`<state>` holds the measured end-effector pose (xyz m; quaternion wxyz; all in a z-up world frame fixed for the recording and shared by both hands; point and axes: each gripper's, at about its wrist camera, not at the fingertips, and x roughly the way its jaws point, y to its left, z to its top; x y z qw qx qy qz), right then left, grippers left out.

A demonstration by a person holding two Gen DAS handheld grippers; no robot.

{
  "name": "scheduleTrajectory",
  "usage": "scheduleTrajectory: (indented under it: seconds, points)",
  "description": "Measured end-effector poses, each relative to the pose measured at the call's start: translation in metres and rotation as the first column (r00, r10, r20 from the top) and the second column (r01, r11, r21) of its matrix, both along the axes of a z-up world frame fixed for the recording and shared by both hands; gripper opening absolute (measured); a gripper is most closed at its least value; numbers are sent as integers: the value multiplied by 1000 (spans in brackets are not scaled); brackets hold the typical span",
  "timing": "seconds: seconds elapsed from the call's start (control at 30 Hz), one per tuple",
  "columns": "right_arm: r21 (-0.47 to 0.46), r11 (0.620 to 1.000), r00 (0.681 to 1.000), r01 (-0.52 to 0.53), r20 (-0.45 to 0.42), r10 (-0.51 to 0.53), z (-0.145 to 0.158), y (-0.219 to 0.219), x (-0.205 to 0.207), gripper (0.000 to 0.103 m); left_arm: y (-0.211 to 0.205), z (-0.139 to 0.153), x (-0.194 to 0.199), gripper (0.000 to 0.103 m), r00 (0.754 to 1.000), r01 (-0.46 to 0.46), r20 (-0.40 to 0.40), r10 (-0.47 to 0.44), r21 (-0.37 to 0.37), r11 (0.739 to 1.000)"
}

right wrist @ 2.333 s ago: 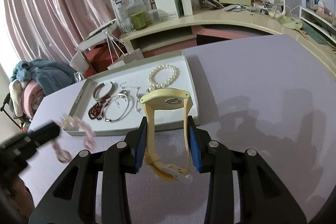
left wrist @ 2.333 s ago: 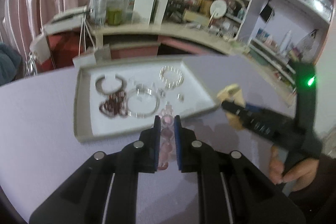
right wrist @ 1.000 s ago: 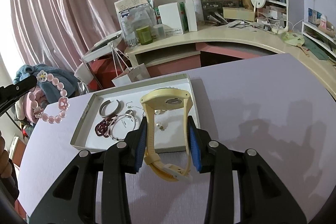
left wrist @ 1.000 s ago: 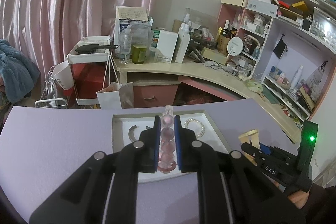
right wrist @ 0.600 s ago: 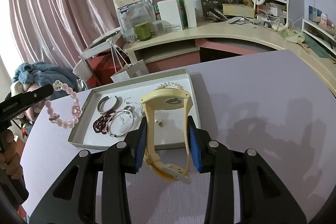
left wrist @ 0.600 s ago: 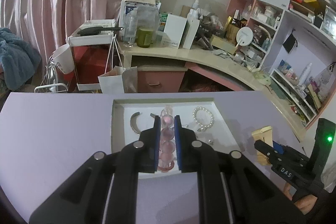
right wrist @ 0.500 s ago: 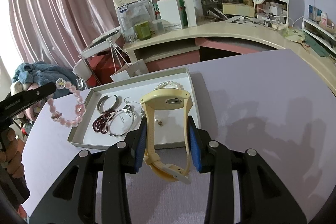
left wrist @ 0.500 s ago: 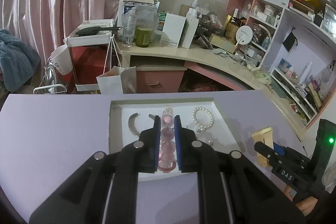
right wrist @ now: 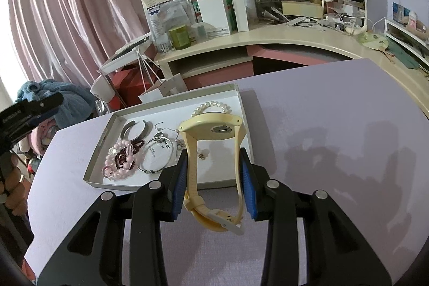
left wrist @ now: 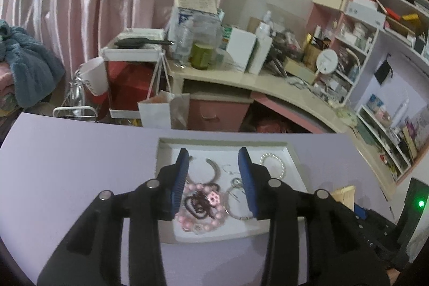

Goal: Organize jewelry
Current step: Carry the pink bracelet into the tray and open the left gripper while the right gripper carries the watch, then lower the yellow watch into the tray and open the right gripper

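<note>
Now released: pink bead bracelet (left wrist: 199, 208) lying in the tray (left wrist: 293, 154), on top of the dark red beads (right wrist: 124, 156) and just beside the silver bangle (right wrist: 158, 156). Left gripper (left wrist: 213, 178) above the tray, jaws just opened and parted, nothing between the pads; half a second ago clamped on that bracelet, held upright over the tray. One piece therefore judged as put away. Right gripper (right wrist: 213, 180) unchanged from the earlier frames: partly open, closed on the strap of the yellow watch (right wrist: 214, 152), held over the near edge of the tray. Watch probably next to be set down.
</note>
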<state>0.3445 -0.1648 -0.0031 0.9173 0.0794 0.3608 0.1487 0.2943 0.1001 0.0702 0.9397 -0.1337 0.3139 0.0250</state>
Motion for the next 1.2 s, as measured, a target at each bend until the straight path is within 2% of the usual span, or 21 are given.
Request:
scheduleTrajectory:
  seconds: [0.23, 0.53, 0.7, 0.9, 1.2]
  points:
    - [-5, 1000, 1000, -12, -1, 12, 0, 4, 1, 38, 10, 9, -8, 47, 999, -35, 29, 34, 6, 999]
    - [-35, 998, 998, -56, 20, 57, 3, 32, 23, 38, 7, 15, -24, 74, 995, -65, 72, 62, 33, 997]
    - [-46, 996, 997, -75, -30, 74, -15, 49, 39, 38, 10, 12, -36, 86, 993, -96, 73, 93, 32, 995]
    - [-51, 996, 996, -72, -59, 69, -23, 54, 44, 38, 25, 8, -51, 92, 985, -147, 88, 146, 13, 989]
    - [-74, 995, 997, -68, -51, 64, -23, 58, 55, 39, 34, -2, -50, 92, 983, -175, 58, 175, -4, 985]
